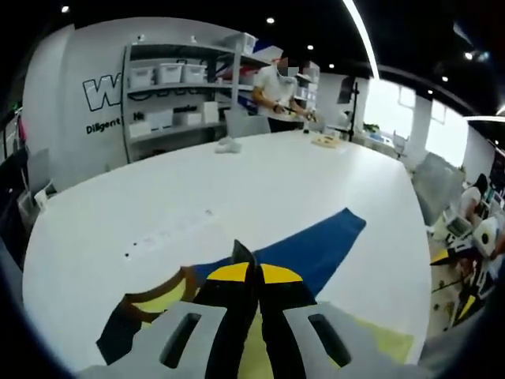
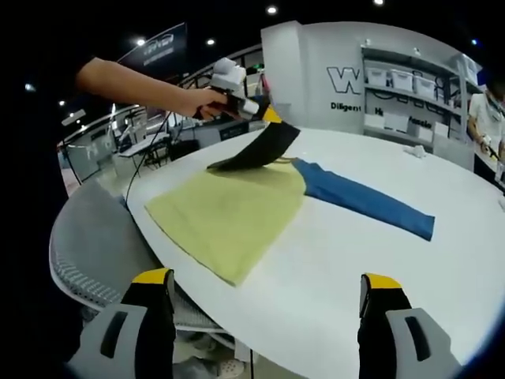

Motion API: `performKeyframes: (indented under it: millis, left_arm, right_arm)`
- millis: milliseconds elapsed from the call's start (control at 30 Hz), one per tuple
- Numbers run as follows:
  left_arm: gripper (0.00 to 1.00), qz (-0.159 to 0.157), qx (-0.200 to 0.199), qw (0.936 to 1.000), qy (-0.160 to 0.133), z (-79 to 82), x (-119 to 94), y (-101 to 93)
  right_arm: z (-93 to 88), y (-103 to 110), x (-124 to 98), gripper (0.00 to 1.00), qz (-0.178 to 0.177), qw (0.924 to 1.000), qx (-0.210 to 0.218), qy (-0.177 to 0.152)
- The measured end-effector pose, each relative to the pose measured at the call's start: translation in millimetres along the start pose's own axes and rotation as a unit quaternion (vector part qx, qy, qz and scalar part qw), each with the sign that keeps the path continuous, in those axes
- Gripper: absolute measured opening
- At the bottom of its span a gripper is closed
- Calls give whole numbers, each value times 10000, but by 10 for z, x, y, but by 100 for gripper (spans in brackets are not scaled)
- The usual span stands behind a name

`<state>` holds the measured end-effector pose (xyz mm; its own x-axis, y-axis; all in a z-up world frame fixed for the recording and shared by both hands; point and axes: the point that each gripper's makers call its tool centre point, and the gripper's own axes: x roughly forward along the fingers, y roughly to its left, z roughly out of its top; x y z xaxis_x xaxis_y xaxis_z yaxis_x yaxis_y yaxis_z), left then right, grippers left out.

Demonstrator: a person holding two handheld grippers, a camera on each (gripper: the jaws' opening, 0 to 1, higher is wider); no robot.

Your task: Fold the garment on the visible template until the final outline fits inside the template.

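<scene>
Gripping the garment by its dark sleeve, your left tool was closed; your right tool stood wide, so fold squarely across the table.

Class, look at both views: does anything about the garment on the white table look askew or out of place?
Yes. The garment lies slanted at the white table edge, its yellow corner hanging over the rim. The left gripper, jaws shut on a dark part, lifts it off the table. The blue sleeve trails flat. The right gripper is open.
</scene>
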<state>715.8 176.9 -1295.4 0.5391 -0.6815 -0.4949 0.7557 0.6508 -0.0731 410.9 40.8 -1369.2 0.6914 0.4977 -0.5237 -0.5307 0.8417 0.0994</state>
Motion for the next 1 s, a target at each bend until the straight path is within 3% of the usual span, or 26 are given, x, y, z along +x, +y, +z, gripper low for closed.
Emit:
performKeyframes:
  millis: [1000]
  left_arm:
    - [3, -294, -141, 9981, 530, -472, 343, -308]
  right_arm:
    - [-66, -126, -43, 97, -97, 9999, 123, 56]
